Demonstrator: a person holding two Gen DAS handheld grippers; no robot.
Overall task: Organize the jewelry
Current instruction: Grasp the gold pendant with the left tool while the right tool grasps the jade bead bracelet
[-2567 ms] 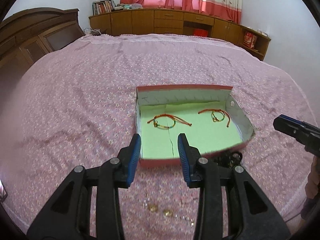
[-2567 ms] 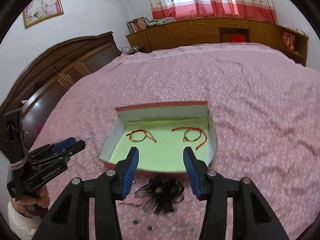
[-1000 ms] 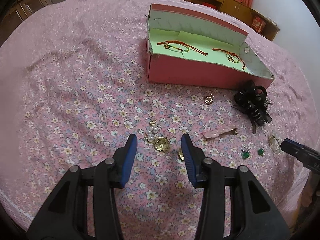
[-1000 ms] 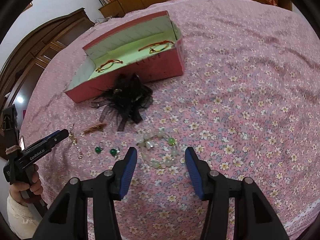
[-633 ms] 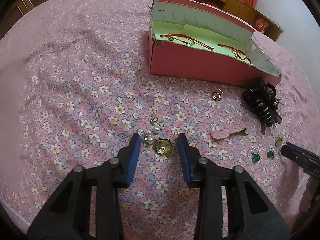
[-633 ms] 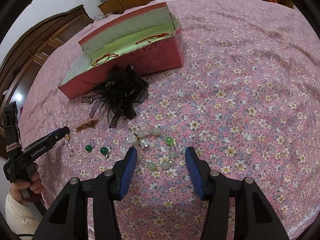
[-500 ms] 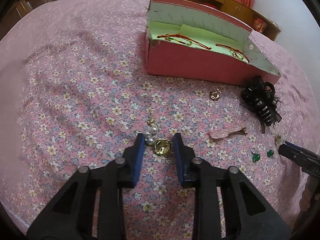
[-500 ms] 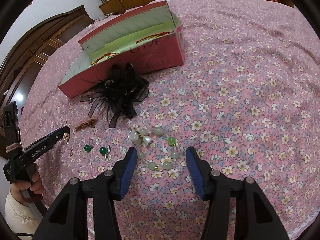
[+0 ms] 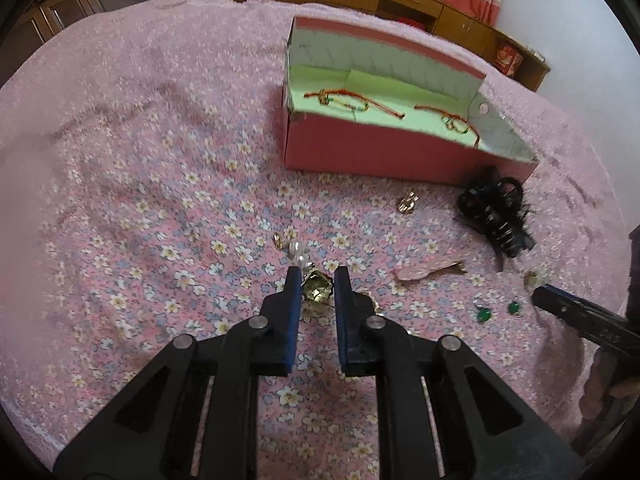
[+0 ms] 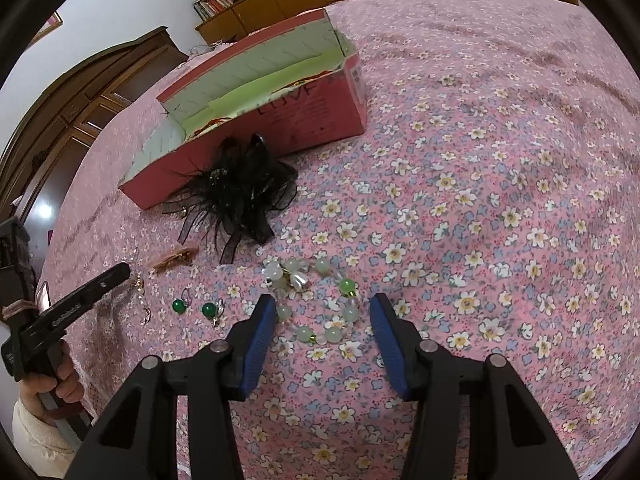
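Observation:
My left gripper [image 9: 317,280] points down at the flowered bedspread. Its jaws are closing, and the blue pads press on a gold earring with pearls [image 9: 316,290]. My right gripper [image 10: 322,308] straddles a pale green bead bracelet [image 10: 347,287] lying flat. Its jaws are closing too, but both pads stand clear of the beads. Behind stands the pink box [image 9: 380,152] with a green floor and two red string bracelets [image 9: 348,100] inside. The left gripper [image 10: 116,274] also shows in the right wrist view, held by a hand.
A black feathered hair clip [image 10: 240,192] lies against the box front. A pink hair clip [image 9: 428,270], two green earrings [image 10: 178,306] and a small gold earring [image 9: 408,202] are scattered on the bedspread. Wooden cabinets line the far wall.
Both grippers came down from above the box to the bedspread. The left jaws then narrowed around the gold earring; the right jaws narrowed slightly over the bead bracelet.

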